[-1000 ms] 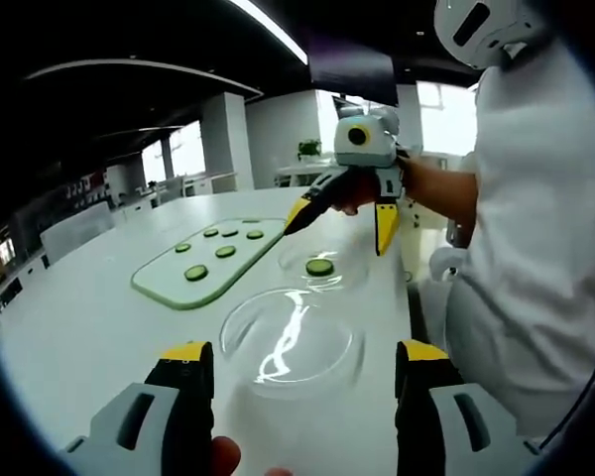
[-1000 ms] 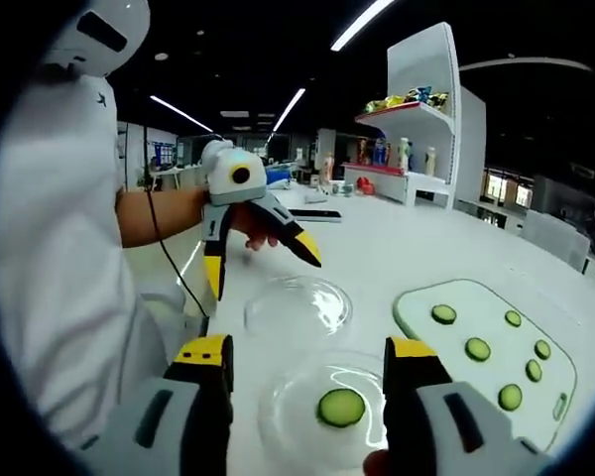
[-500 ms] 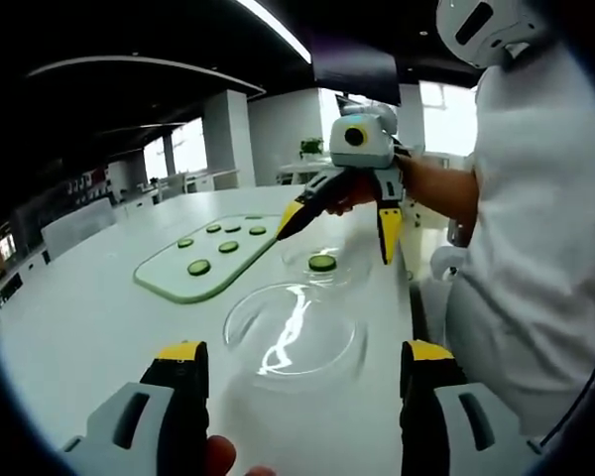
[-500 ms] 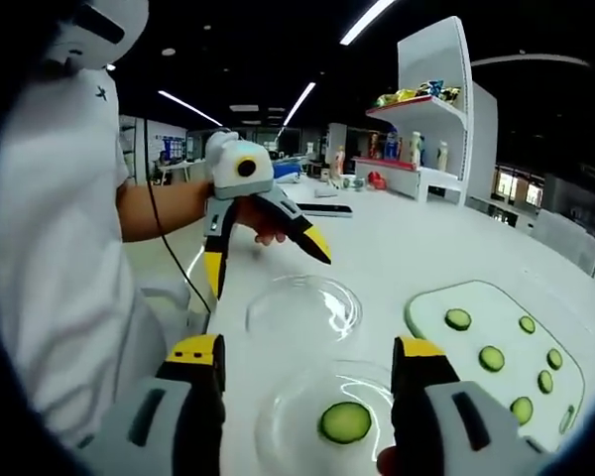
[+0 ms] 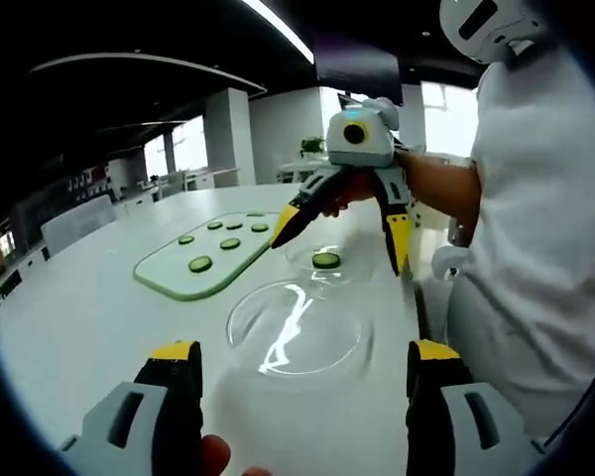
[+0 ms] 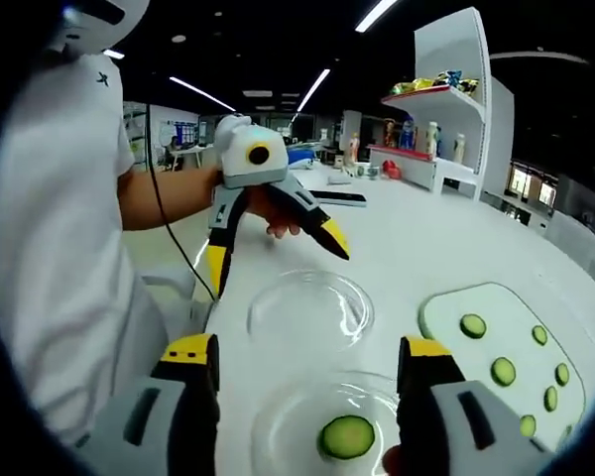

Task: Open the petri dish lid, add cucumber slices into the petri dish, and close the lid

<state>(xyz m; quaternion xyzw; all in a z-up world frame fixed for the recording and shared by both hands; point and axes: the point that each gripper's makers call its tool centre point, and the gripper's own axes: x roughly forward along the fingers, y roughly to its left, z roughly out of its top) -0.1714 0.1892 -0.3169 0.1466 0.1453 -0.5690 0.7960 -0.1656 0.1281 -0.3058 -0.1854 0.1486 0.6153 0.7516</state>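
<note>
A: Where's the petri dish (image 6: 322, 436) now?

B: On the white table (image 5: 89, 307), between the right gripper's own jaws in the right gripper view, with 1 cucumber slice (image 6: 347, 436) lying in it. Take the dish as the landmark: the lid (image 6: 310, 309) lies flat just beyond it toward the left gripper, and the green cutting board (image 6: 506, 347) sits beside it on the far side, with about 6 slices on it.

A: What changed over the last second?

B: Little on the table. Dish, lid and board lie as before. Both views have shifted a bit, so the hands drifted. In the right gripper view the left gripper (image 6: 278, 253) has edged nearer and hangs above the lid. In the left gripper view the right gripper (image 5: 337, 228) stays above the dish.

A: And the tongs?

B: Both spread wide, holding nothing. The right gripper's yellow tips straddle the dish from above; the left gripper's hang apart over the lid.

A: Meaning for the task?

B: My reading: the lid is off and 1 slice is in. Either more slices come from the board, or the left gripper takes the lid to close the dish. Its place over the lid hints at closing, but I can't be sure.
</note>
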